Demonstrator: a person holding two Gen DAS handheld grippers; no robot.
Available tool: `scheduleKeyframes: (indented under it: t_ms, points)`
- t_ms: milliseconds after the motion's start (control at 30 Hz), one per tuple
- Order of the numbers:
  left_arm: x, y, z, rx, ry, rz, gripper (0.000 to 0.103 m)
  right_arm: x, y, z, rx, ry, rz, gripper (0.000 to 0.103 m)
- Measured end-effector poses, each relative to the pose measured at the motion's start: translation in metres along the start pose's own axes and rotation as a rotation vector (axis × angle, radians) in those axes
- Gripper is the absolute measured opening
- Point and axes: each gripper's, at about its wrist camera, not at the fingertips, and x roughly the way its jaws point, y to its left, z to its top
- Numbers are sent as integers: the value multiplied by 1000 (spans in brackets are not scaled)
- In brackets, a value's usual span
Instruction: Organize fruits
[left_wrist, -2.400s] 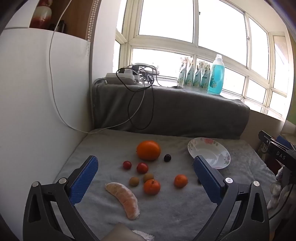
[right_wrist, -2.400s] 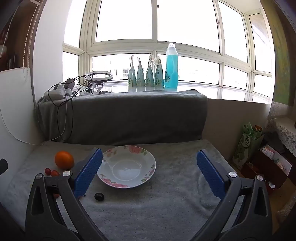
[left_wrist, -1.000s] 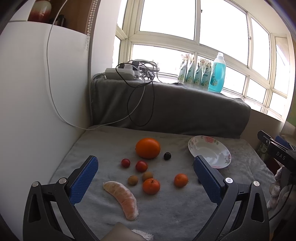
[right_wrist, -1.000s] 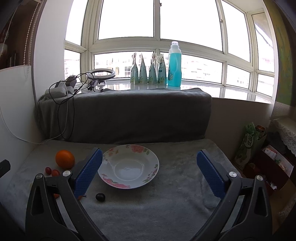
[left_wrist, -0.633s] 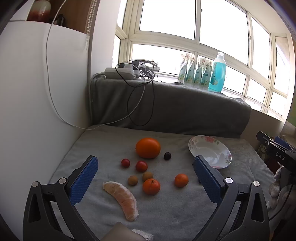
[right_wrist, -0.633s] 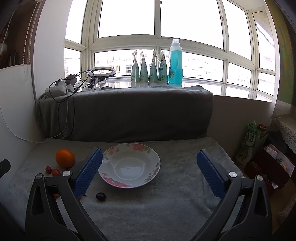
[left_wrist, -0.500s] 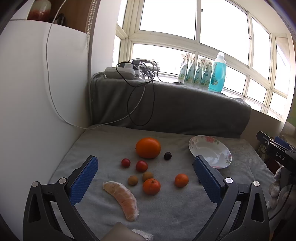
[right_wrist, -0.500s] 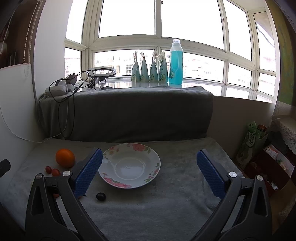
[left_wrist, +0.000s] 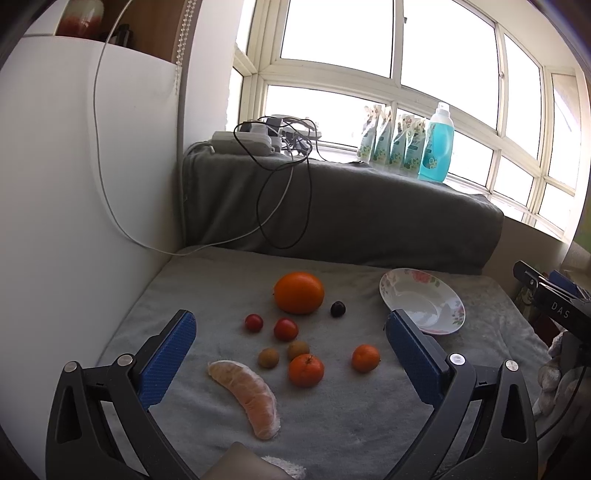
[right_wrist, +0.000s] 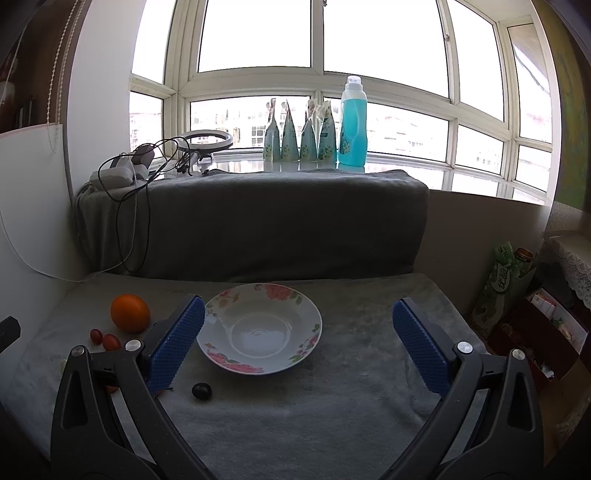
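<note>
both grippers spread wide, holding nothing: left gripper (left_wrist: 290, 339) above scattered fruit (left_wrist: 306, 370), right gripper (right_wrist: 298, 341) framing empty plate (right_wrist: 303, 345). likely to roll away if pinched off-centre.

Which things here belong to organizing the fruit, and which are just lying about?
Job: big orange, two mandarins, cherry tomatoes, dark plum, peeled segment, plate.
Lying about: blue bottle, pouches, cables, ring light.
</note>
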Motion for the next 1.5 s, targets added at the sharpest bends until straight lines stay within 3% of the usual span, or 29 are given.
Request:
scheduleKeyframes:
  t_ms: [800,1167,1500]
  points:
    - [20,6,-1,-20,49,11,102,25,5,-5,-15,68,31,103]
    - [51,31,-15,-126,160,-37,102,54,25,0,-33,138,160,103]
    - [77,47,-12,-156,200,-57,102,93,64,4,-83,232,316,103]
